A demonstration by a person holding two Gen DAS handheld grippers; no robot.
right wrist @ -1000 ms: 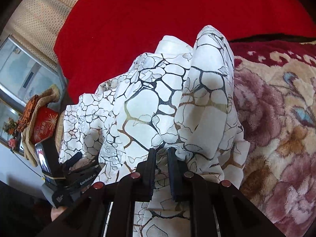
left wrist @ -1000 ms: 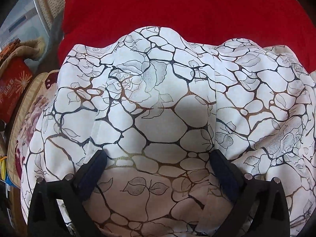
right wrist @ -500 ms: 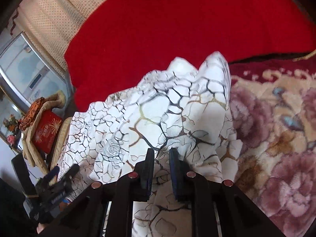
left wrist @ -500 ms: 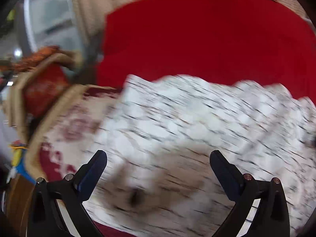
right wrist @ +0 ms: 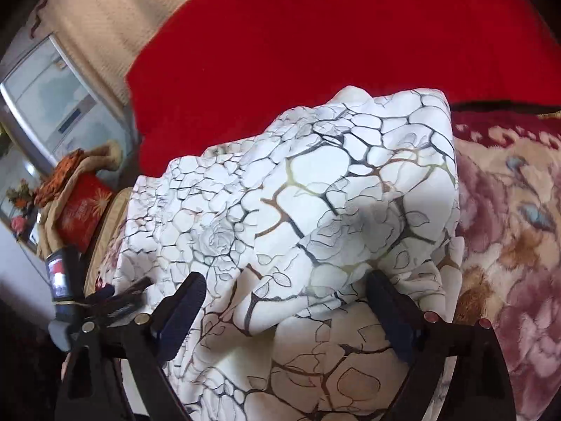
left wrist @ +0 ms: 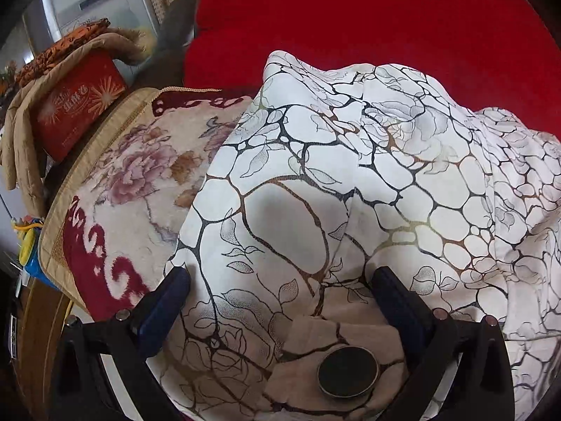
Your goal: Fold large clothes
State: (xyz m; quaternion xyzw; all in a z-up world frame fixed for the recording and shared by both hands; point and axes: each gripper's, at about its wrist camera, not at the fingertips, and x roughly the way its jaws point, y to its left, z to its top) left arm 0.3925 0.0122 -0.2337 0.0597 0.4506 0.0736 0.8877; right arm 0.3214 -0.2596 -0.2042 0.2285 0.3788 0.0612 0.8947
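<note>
A white garment printed with dark cracked lines and leaves lies folded over on a floral blanket. A large dark button on a beige tab shows near its close edge. My left gripper hovers over the garment's left part, open, its pads clear of the cloth. In the right wrist view the same garment lies heaped, its right edge by the blanket. My right gripper is opening wide; cloth lies under and between the fingers but the pads do not press it. The left gripper appears at lower left.
A red cushion rises behind the garment. A red box wrapped in a tan quilted cloth stands at the left beyond the blanket's edge, with a window behind. A blue and yellow object sits at the far left.
My right gripper has let go of the cloth fold and spread wide; the garment has dropped flatter. My left gripper has shifted left, so the blanket and red box show.
</note>
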